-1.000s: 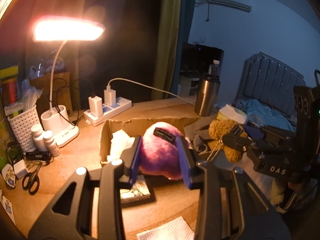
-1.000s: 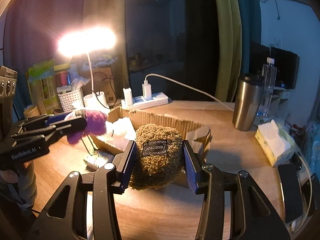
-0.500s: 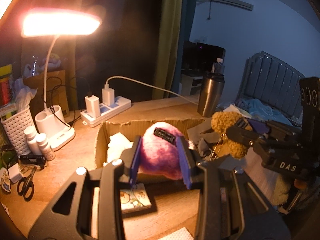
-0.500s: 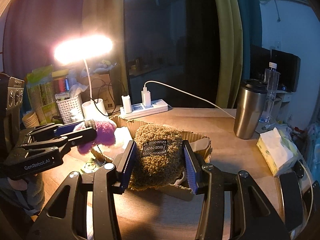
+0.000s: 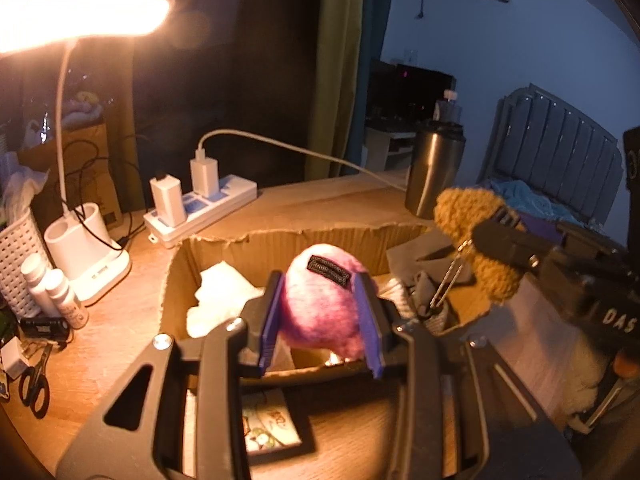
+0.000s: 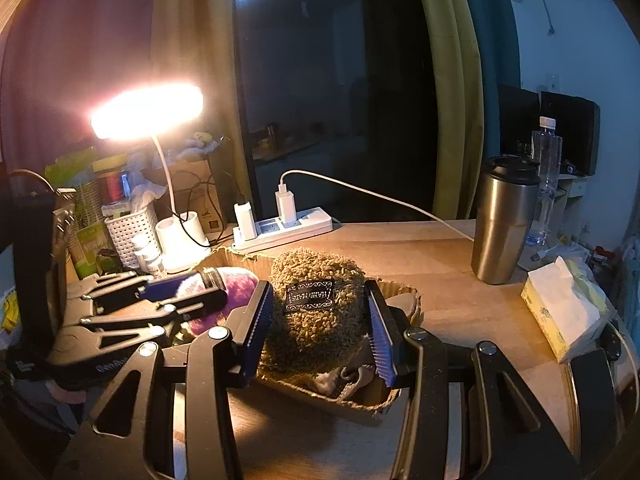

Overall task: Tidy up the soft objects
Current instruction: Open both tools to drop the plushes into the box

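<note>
My left gripper [image 5: 320, 320] is shut on a pink-purple plush toy [image 5: 324, 312] with a black label, held over the open cardboard box [image 5: 280, 236]. My right gripper [image 6: 320, 332] is shut on a brown curly plush toy [image 6: 316, 312] with a black label, held over the box's right end [image 6: 360, 400]. The right gripper with the brown plush [image 5: 472, 224] shows at the right of the left wrist view; the left gripper with the purple plush [image 6: 236, 288] shows at the left of the right wrist view. White soft items [image 5: 220, 296] and grey cloth [image 5: 424, 256] lie in the box.
A lit desk lamp [image 5: 80, 12], a white power strip with chargers [image 5: 200, 208], a white basket [image 5: 16, 256], small bottles [image 5: 60, 296] and scissors [image 5: 36, 384] stand left. A steel tumbler [image 6: 504, 220] and tissue pack [image 6: 564, 312] stand right. A sticker card [image 5: 272, 424] lies before the box.
Both grippers have moved forward with their plush toys, from in front of the box to over it. The box looks closer and larger in both views.
</note>
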A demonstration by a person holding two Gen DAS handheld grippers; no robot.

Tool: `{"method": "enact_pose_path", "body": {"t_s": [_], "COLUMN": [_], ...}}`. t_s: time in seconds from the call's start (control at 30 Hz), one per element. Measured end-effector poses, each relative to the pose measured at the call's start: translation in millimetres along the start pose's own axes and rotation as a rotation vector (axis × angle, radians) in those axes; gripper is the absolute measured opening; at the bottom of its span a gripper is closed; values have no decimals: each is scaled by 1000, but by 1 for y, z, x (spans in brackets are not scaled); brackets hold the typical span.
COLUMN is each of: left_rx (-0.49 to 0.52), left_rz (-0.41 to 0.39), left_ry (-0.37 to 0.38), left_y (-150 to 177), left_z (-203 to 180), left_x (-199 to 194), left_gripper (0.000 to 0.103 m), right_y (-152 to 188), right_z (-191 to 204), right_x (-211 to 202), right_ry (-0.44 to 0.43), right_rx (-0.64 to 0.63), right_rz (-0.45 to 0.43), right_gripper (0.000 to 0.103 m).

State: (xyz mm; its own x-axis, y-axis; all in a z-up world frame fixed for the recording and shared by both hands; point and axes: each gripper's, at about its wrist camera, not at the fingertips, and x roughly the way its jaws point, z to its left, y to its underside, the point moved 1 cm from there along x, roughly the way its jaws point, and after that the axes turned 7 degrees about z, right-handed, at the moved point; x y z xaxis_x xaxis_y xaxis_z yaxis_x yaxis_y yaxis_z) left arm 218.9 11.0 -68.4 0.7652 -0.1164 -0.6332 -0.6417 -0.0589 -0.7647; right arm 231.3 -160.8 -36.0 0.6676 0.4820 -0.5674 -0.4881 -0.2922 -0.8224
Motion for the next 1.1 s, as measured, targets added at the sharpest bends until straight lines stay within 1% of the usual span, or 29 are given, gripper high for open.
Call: {"method": "enact_pose_path", "body": {"t_s": [0.13, 0.17, 0.23, 0.3, 0.33, 0.37, 0.4, 0.43, 0.47, 0.6, 0.8, 0.93, 1.03, 1.1], "left_rx": [5, 8, 8, 5, 2, -3, -8, -13, -16, -21, -23, -39, -72, -94], "left_rz": [38, 47, 66, 82, 85, 82, 77, 70, 64, 35, -27, -59, -82, -84], "left_ry": [-2, -6, -2, 0, 6, 12, 17, 19, 19, 23, 27, -2, -24, -32], "left_y": [0, 1, 2, 2, 2, 1, 1, 0, 0, -2, -2, 0, 2, 4], "left_z": [-2, -2, -2, -1, 0, 1, 2, 3, 3, 8, 20, 36, 52, 62], "left_x": [14, 17, 22, 25, 26, 25, 24, 23, 21, 10, -19, -33, -40, -41], "left_gripper": [36, 38, 39, 43, 50, 60, 65, 75, 80, 81, 81, 81, 81, 82], "right_y": [-2, -2, -1, 0, 0, 0, 0, -1, -1, -4, -10, -15, -18, -21], "right_z": [-7, -9, -11, -15, -16, -17, -17, -17, -16, -9, 11, 28, 41, 48], "right_x": [4, 6, 10, 14, 15, 17, 19, 20, 22, 29, 41, 51, 58, 63], "right_ry": [1, 3, 9, 17, 21, 24, 29, 31, 35, 41, 30, 20, 21, 25], "right_rx": [12, 16, 22, 32, 35, 37, 38, 38, 37, 20, -9, -36, -62, -70], "right_rz": [0, 2, 8, 17, 21, 24, 28, 31, 34, 48, 65, 80, 92, 98], "right_gripper": [48, 48, 48, 48, 48, 48, 48, 48, 48, 48, 48, 48, 48, 48]}}
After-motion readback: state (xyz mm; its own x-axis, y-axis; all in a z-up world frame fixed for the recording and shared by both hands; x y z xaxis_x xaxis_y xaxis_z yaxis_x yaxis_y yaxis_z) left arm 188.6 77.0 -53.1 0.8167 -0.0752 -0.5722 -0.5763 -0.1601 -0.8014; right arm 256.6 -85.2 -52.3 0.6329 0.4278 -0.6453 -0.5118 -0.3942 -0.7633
